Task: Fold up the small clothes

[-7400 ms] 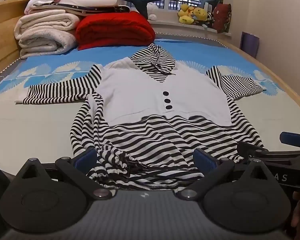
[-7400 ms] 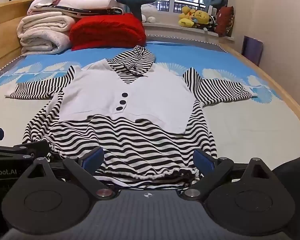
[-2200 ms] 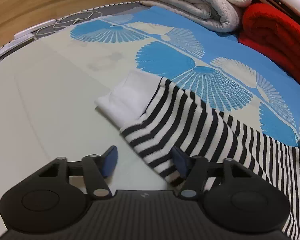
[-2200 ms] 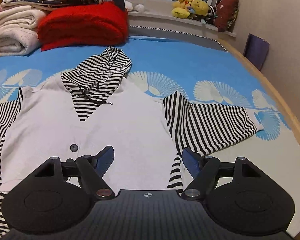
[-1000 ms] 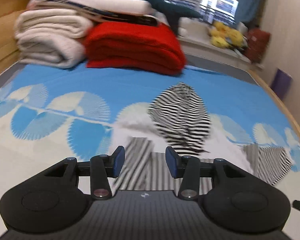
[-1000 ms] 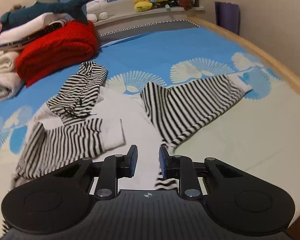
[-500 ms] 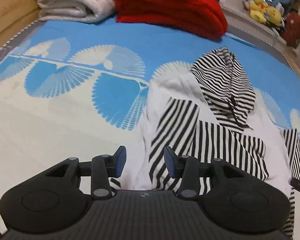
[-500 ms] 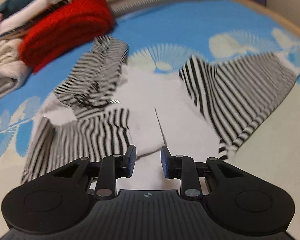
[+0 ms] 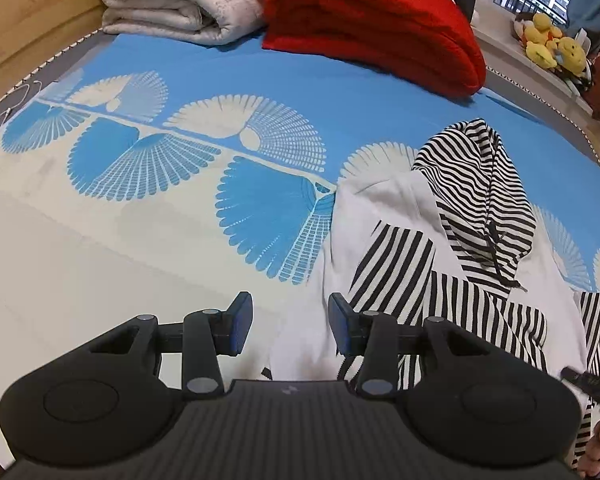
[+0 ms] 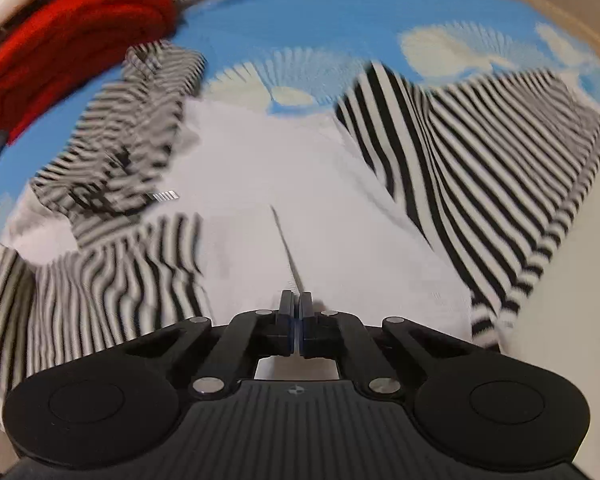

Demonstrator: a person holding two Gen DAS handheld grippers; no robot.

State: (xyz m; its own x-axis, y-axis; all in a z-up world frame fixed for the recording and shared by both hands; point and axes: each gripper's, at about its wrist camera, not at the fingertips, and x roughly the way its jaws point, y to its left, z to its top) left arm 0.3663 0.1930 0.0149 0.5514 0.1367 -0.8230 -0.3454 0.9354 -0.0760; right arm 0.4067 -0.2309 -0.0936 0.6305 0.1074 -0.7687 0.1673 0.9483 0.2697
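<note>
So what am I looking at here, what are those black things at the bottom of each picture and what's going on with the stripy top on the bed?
Those black things are hand-held grippers, one in each of a person's hands, each with two fingers and a wide-angle camera looking forward along them. One picture comes from the left gripper, the other from the right gripper.

On the bed lies a small black-and-white striped hoodie with a white front, and behind it a red blanket and a folded white quilt. One sleeve is folded across the chest; the other sleeve is spread out.

The left fingers are open, holding nothing. The right fingers are shut over the white front; the blurred picture does not show whether they pinch cloth.
</note>
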